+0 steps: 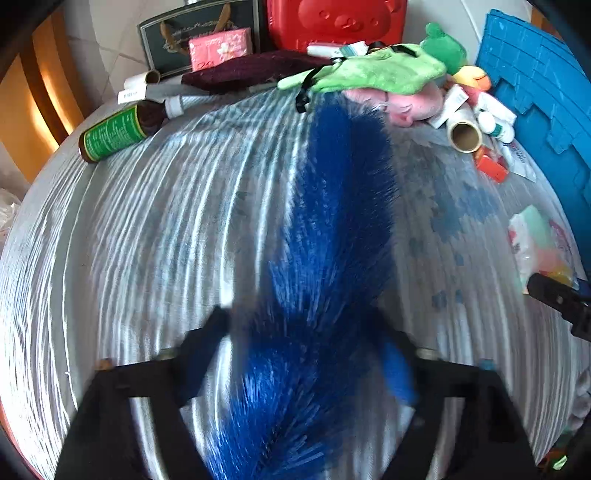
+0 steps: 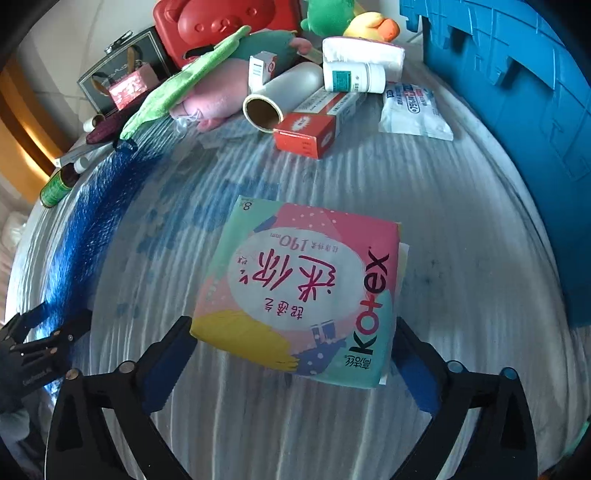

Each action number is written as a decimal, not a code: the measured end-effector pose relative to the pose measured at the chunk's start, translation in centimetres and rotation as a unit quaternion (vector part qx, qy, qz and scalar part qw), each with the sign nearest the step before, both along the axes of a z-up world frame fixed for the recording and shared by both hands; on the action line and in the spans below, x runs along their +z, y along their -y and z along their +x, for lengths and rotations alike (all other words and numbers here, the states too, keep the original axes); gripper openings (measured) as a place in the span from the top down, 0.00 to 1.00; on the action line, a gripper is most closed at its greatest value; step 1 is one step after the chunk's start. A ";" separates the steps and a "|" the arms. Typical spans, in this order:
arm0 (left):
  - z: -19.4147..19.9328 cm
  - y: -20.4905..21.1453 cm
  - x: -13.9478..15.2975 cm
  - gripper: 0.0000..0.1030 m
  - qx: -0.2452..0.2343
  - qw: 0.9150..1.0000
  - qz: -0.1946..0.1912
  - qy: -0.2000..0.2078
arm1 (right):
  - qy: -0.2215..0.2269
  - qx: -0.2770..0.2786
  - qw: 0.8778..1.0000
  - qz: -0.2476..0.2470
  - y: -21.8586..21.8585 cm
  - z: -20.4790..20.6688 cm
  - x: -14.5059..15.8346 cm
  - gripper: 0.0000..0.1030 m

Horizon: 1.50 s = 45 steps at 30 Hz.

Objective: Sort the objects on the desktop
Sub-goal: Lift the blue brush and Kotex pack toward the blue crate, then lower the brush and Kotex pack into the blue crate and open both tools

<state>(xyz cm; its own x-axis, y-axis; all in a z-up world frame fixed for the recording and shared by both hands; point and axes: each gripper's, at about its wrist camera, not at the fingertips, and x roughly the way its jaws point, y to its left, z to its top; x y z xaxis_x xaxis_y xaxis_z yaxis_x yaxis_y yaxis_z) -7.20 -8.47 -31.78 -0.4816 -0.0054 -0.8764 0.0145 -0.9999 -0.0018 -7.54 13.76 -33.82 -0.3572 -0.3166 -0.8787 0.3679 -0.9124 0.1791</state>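
**Two grippers low over a cluttered table**

Across the striped grey tablecloth (image 1: 147, 229), motion blur smears the cloth's ridges in the left wrist view. At the right a blue panel (image 2: 517, 110) is cut by the frame, so what it is stays unclear. Along the far side sits a heap: a red bear-faced case (image 1: 336, 22), a green plush cloth (image 1: 376, 70) over a pink plush (image 1: 413, 103), a dark green-labelled bottle (image 1: 118, 133) on its side, a cardboard tube roll (image 2: 264, 110) and a red box (image 2: 306, 134); smaller packets among them are too small to name.

A long blue bristle brush (image 1: 332, 229) lies on the cloth, running from the heap down between the fingers of the left gripper (image 1: 306, 332). Its near end is blurred and hides the inner faces of the fingers, so whether they press on the bristles I cannot tell. That gripper points steeply down.

The right gripper (image 2: 295, 354), also angled steeply down, has its jaws spread wide either side of a pastel Kotex pack (image 2: 299, 288) lying flat on the cloth; the pads stand beside its near corners without squeezing it.
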 end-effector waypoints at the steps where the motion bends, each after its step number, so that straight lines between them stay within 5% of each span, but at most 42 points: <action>1: 0.0 -0.2 -0.2 0.69 -0.003 1.000 0.001 0.001 | -0.005 -0.003 1.000 0.000 0.0 0.0 0.1 0.01; 2: 0.0 -0.3 -0.6 0.76 -0.001 1.000 -0.005 0.004 | -0.007 -0.005 1.000 0.001 0.1 0.0 0.1 0.01; 4: -0.1 -0.4 -0.6 0.81 0.002 1.000 -0.007 -0.001 | -0.010 -0.007 1.000 0.008 0.2 0.0 0.2 0.21; 10: 0.7 -0.5 3.7 0.85 -0.004 0.997 -0.023 -0.076 | -0.047 0.006 0.999 -0.012 0.4 1.1 3.9 0.22; 17: 1.5 -0.9 10.2 0.85 -0.014 0.989 -0.009 -0.149 | -0.133 0.026 0.989 -0.058 1.5 2.4 12.6 0.22; 27: -2.0 -6.6 22.7 0.85 -0.071 0.959 0.015 -0.275 | -0.255 -0.017 0.963 -0.087 -4.2 0.9 26.3 0.22; 34: -4.5 -18.3 34.2 0.85 -0.121 0.918 0.027 -0.378 | -0.327 -0.073 0.938 -0.091 -15.4 -3.9 36.2 0.22; 39: -6.4 -28.2 41.4 0.85 -0.138 0.890 0.043 -0.433 | -0.348 -0.099 0.930 -0.063 -23.4 -8.5 40.0 0.22; 42: -7.8 -33.9 43.5 0.85 -0.149 0.884 0.070 -0.437 | -0.346 -0.107 0.931 -0.051 -27.7 -11.5 40.7 0.22; 45: -9.7 -38.3 44.2 0.85 -0.157 0.889 0.097 -0.420 | -0.342 -0.113 0.932 -0.040 -31.6 -14.3 40.7 0.22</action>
<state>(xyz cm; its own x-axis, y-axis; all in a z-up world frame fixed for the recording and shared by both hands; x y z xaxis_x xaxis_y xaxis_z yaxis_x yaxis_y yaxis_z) -16.88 29.84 12.44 -0.9170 0.3570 -0.1778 -0.3533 -0.9340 -0.0528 -21.85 45.40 6.88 -0.8906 -0.2202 -0.3979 0.2216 -0.9742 0.0432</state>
